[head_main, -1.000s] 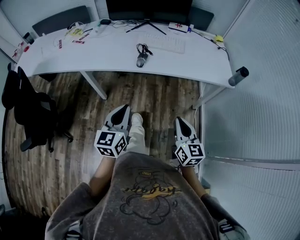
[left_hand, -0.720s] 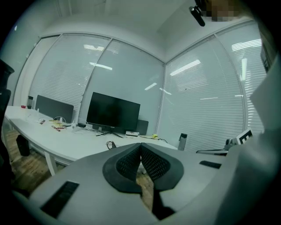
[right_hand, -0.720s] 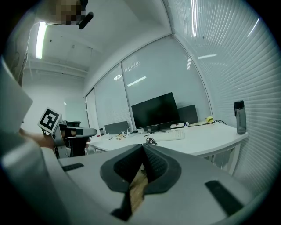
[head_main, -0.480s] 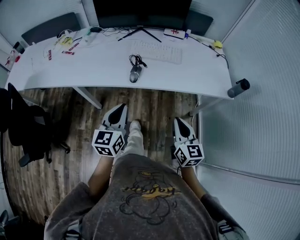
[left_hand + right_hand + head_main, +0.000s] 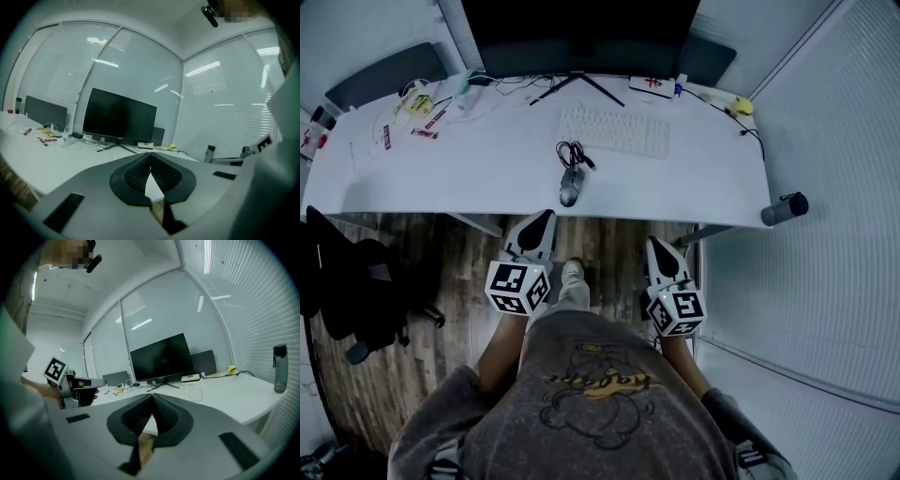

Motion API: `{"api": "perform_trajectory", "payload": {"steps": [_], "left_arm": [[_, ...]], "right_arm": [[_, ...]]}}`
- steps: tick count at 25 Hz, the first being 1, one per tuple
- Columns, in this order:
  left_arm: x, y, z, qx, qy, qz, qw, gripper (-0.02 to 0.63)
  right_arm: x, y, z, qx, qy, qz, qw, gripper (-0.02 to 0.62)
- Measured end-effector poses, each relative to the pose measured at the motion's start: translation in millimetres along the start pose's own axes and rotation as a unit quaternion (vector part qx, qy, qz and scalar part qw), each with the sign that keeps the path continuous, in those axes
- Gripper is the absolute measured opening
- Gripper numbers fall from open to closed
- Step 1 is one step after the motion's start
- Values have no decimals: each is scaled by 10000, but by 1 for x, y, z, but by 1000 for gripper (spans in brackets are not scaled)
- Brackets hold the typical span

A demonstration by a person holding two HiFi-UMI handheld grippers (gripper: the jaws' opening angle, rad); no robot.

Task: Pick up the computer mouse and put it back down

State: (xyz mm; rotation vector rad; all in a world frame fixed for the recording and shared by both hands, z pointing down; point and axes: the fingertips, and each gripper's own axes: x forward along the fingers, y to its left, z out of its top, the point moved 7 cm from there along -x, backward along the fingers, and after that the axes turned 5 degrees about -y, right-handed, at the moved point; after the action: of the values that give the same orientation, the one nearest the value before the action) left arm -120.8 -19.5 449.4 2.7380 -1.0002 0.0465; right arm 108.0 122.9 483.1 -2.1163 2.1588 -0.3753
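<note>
In the head view a grey computer mouse (image 5: pixel 571 187) lies on the white desk (image 5: pixel 487 169) near its front edge, its black cable coiled just behind it. My left gripper (image 5: pixel 546 217) hangs at the desk's front edge, slightly left of and short of the mouse, jaws shut and empty. My right gripper (image 5: pixel 657 245) is further right, below the desk edge, its jaws also closed with nothing between them. In the left gripper view the pads (image 5: pixel 140 172) meet in front of the desk. In the right gripper view the pads (image 5: pixel 161 416) touch too, and the mouse is hidden.
A white keyboard (image 5: pixel 614 130) lies behind the mouse, with a black monitor (image 5: pixel 581 33) and its stand at the back. Small items and cables clutter the desk's left rear. A dark bottle (image 5: pixel 785 208) stands at the desk's right corner. A black chair (image 5: pixel 347 281) is at left on the wooden floor.
Both grippers and the person have moved forward towards the desk; the mouse and desk edge now lie much closer to the left gripper's tips. Jaws stayed closed.
</note>
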Motion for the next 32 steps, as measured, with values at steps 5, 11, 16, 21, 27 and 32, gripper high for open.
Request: {"api": "perform_trajectory", "payload": {"steps": [5, 11, 16, 21, 27, 32], "left_arm": [[41, 33, 15, -4, 25, -80, 10000, 18], [79, 68, 28, 14, 13, -135, 9999, 18], [100, 86, 34, -60, 24, -242, 9997, 18], [113, 91, 38, -129, 0, -280, 9995, 18], [117, 92, 43, -147, -31, -188, 9997, 18], [119, 87, 45, -168, -60, -18, 9998, 18]], "right_arm": [[53, -7, 13, 2, -11, -15, 10000, 6], [106, -14, 17, 5, 7, -42, 10000, 6], [138, -17, 21, 11, 17, -79, 10000, 6], [151, -20, 29, -54, 33, -84, 9999, 6], [159, -27, 36, -68, 42, -23, 10000, 6], [166, -36, 42, -54, 17, 131, 9999, 6]]}}
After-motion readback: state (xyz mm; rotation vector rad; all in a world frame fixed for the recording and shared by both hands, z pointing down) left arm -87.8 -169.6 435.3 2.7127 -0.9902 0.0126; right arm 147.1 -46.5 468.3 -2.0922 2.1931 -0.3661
